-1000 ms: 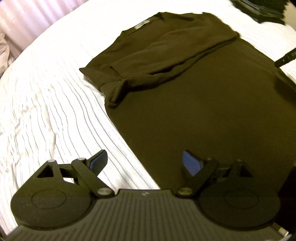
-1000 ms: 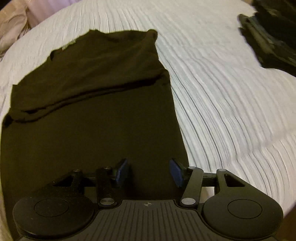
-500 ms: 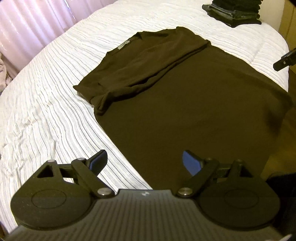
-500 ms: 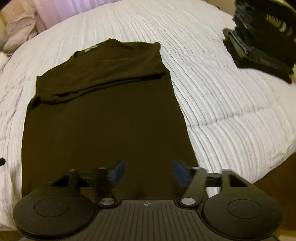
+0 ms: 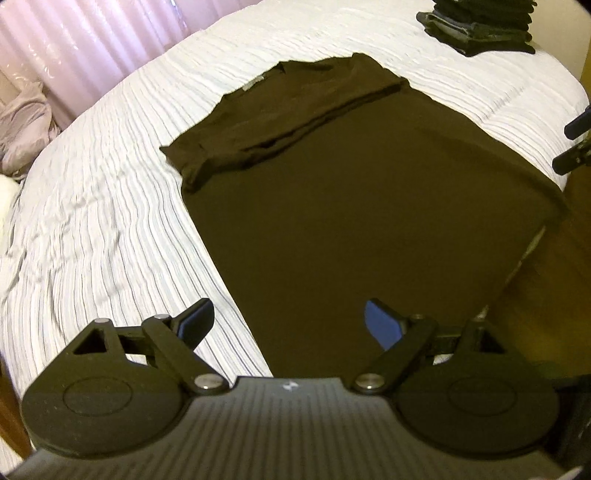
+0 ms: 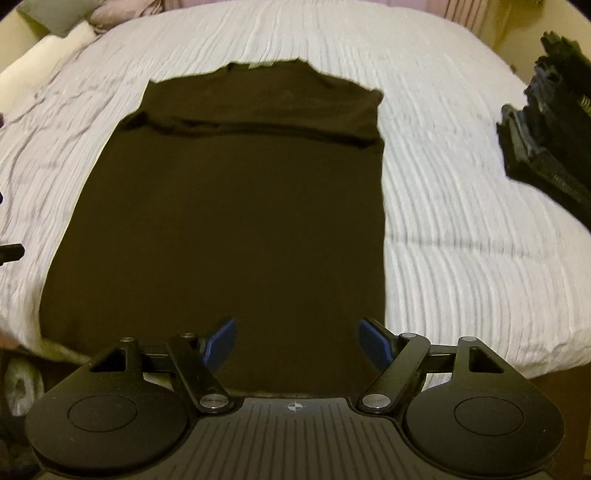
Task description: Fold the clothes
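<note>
A dark brown shirt (image 5: 362, 206) (image 6: 236, 221) lies flat on the white striped bedspread (image 5: 92, 221) (image 6: 461, 229), collar at the far end and both sleeves folded in across the chest. My left gripper (image 5: 290, 325) hovers open above the shirt's near left corner, nothing between its blue pads. My right gripper (image 6: 295, 343) hangs open over the shirt's near hem, toward its right side, also holding nothing. Part of the right gripper shows at the right edge of the left wrist view.
A stack of folded dark clothes (image 5: 480, 22) (image 6: 550, 129) sits at the far right of the bed. A pink curtain (image 5: 92, 48) and crumpled pale fabric (image 5: 22, 129) lie to the far left. The bed's near edge drops off just under both grippers.
Both grippers have pulled back and risen, so more of the bed and shirt shows. The right gripper's jaws have widened and let go of the hem area.
</note>
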Demonstrator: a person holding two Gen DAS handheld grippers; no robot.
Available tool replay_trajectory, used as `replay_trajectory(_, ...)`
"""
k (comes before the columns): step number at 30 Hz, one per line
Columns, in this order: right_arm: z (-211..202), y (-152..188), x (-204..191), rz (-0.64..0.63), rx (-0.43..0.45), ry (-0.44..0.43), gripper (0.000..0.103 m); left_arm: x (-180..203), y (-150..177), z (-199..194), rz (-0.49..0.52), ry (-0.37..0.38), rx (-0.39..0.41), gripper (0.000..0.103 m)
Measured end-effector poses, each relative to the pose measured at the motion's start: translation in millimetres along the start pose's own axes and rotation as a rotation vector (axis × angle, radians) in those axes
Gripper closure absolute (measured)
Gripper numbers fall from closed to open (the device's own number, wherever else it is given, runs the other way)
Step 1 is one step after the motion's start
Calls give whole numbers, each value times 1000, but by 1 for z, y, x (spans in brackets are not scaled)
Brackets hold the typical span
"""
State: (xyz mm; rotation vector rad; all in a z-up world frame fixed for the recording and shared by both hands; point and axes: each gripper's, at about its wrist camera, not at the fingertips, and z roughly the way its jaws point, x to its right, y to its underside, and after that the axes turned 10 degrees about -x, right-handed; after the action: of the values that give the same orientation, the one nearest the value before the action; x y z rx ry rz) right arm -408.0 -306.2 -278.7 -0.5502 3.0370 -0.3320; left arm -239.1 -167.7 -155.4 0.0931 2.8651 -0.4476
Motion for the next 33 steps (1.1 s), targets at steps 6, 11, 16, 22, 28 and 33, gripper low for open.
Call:
replay_trajectory(6,-1,27,-14,-3,-39,2,27,14,19,-10,52,0,-10,16)
replay_trajectory(11,-1,34,-26,25,-51,3,27,7,29,-12,98,11,2,16)
replay_trajectory(16,-3,35,-41,50,-55,-4,27,-3,41,-13,144,10,15,16)
replay_trajectory(22,2,40,-51,35,-81,4,27,4,61,-10,300,-52,48,16)
replay_trajectory(28,5,66,-54,-102,-11,65,27,37,100,13,522,-79,70,17)
replay_trajectory(33,25,94,-58,-205,-12,96,27,82,141,54,793,-179,102,20)
